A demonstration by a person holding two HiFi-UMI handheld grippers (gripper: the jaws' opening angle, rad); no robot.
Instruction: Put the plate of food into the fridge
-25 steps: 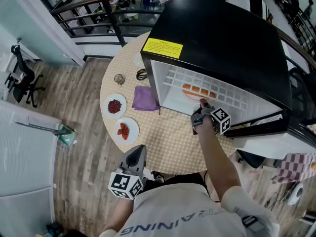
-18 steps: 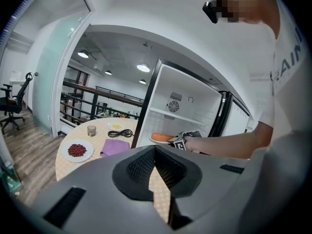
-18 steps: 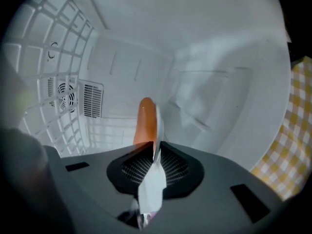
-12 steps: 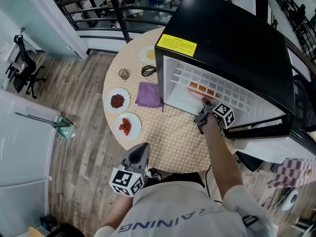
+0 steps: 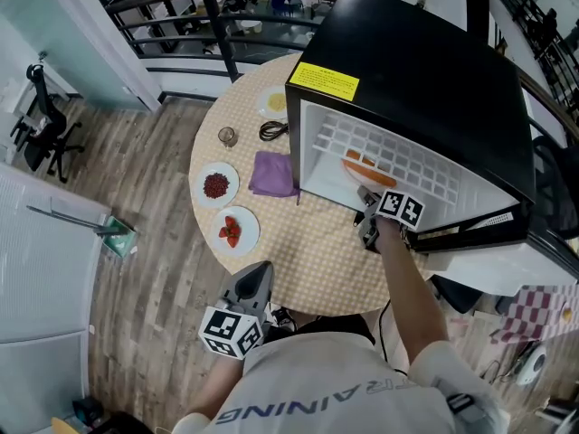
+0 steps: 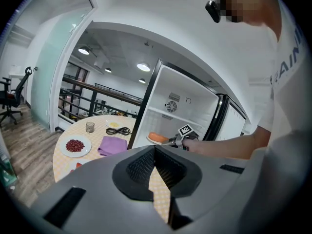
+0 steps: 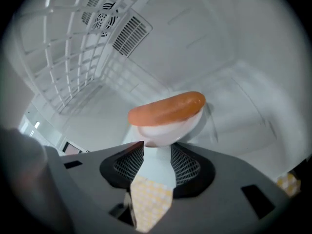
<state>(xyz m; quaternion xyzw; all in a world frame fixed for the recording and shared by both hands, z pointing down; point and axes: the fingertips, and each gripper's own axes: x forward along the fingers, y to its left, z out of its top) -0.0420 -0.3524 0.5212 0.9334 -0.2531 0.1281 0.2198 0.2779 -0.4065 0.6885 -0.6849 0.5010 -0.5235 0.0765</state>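
Plate of food (image 7: 165, 115) sits inside the fridge (image 5: 407, 61), just beyond the right gripper (image 7: 157, 151), whose jaws are opening clear of its rim, food lying crosswise, while the closed, empty left gripper (image 6: 155, 154) hangs well back.

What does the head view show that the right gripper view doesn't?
Only the head view: the round checked table, purple cloth, white plate of red beans, the yellow label on the black fridge and the left tongs. Only the right gripper view: the round fan grille on the fridge's back wall. Both: the white plate of orange food inside the fridge, and the right tongs, jaws opening, the plate's rim between their tips.
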